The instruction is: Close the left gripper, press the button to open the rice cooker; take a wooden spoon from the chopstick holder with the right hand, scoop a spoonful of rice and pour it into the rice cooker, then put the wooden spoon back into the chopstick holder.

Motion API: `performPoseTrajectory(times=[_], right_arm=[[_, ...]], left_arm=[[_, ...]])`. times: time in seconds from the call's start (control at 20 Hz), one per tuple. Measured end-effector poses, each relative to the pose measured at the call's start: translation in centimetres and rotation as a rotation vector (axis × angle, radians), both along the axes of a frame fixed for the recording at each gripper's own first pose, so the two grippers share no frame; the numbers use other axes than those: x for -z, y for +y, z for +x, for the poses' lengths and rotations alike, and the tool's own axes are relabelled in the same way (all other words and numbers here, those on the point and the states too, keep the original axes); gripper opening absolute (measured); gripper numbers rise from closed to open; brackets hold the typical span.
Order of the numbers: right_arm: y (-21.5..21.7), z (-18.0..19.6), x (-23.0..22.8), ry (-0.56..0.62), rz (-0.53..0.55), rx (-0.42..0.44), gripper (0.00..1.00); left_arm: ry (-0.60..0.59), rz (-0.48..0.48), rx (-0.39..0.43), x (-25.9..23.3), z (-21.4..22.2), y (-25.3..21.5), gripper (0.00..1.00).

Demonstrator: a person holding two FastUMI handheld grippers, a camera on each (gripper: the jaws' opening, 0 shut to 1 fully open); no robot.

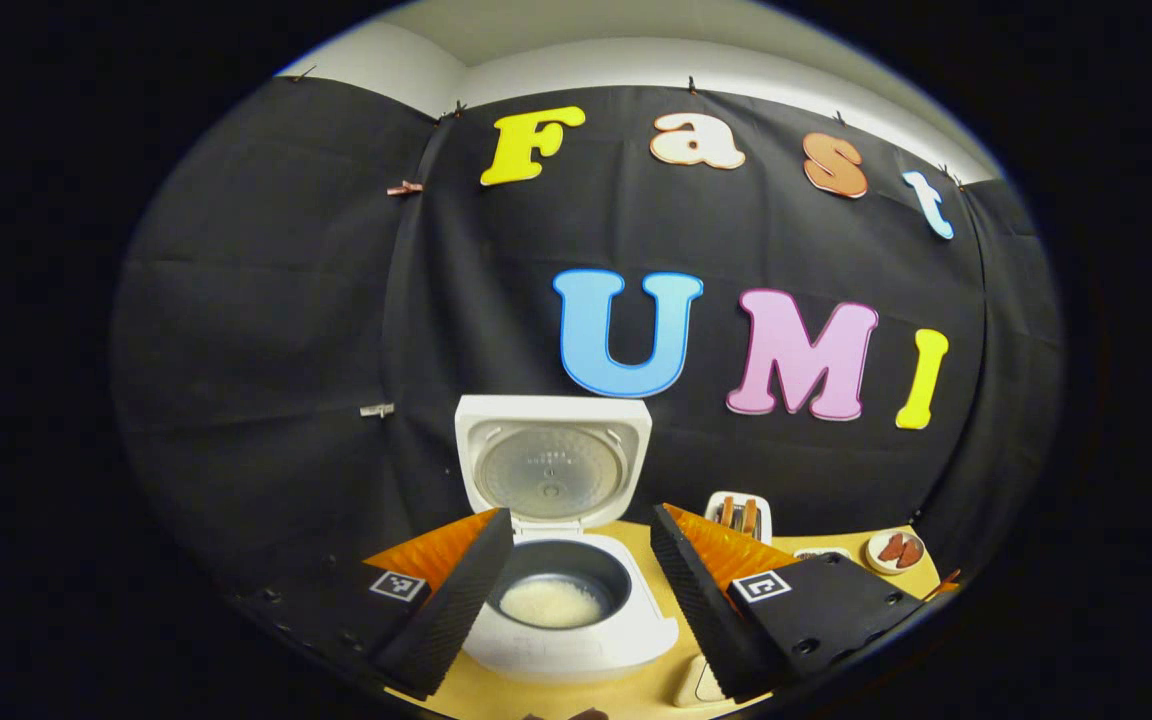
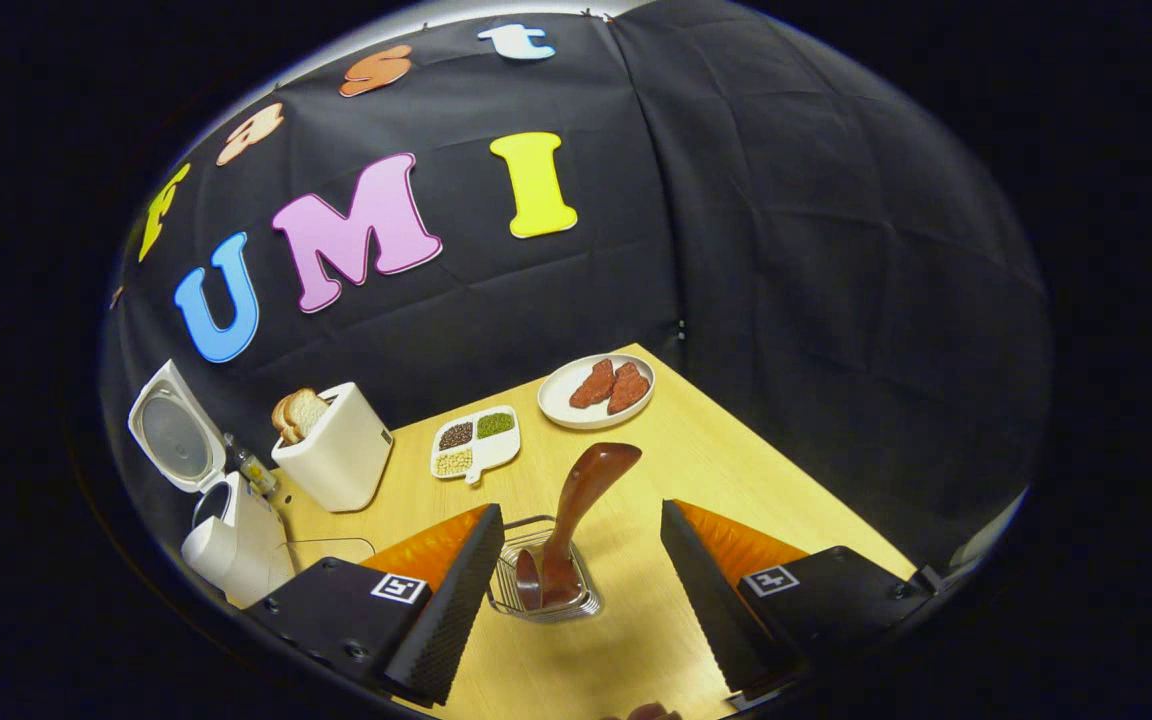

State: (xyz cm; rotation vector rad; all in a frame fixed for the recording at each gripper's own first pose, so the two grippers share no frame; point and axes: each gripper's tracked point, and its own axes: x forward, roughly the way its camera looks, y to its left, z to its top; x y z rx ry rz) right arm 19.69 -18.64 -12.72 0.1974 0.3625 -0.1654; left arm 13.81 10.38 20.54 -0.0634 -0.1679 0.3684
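Observation:
The white rice cooker [image 1: 576,640] stands with its lid [image 1: 553,463] swung up, and white rice [image 1: 551,603] lies in the dark inner pot. My left gripper [image 1: 576,610] hangs open above and in front of the pot, holding nothing. In the right gripper view the cooker [image 2: 231,540] shows at far left. A wire chopstick holder [image 2: 541,585] stands on the table with a brown wooden spoon [image 2: 581,500] leaning in it, bowl end up. My right gripper [image 2: 586,600] is open on either side of the holder, not touching the spoon.
A white toaster [image 2: 336,460] with bread slices stands right of the cooker. A divided dish of grains [image 2: 476,443] and a plate with reddish pieces [image 2: 596,392] sit farther back. The wooden table [image 2: 736,470] ends at the black cloth wall.

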Motion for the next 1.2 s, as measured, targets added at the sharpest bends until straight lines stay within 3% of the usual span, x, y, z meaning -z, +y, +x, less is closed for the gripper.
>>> performPoseTrajectory(times=[0.3, 0.6, 1.1, 1.2], right_arm=[[1.6, -3.3, -3.1, -0.052, -0.088, -0.054, 0.98], [5.5, -5.9, -5.1, -0.082, -0.155, -0.148, 0.99], [9.7, -9.1, -7.9, -0.125, -0.170, -0.199, 0.99], [9.9, -9.5, -7.7, -0.124, -0.184, -0.205, 0.99]], left_arm=[[-0.083, -0.008, -0.021, -7.7, 4.3, 4.7, 0.95], [-0.100, -0.013, -0.029, -10.8, 12.1, 8.9, 0.95], [0.059, 0.015, -0.027, -7.5, 23.2, 12.9, 0.95], [0.122, -0.013, 0.020, -5.5, 24.5, 12.2, 0.95]])
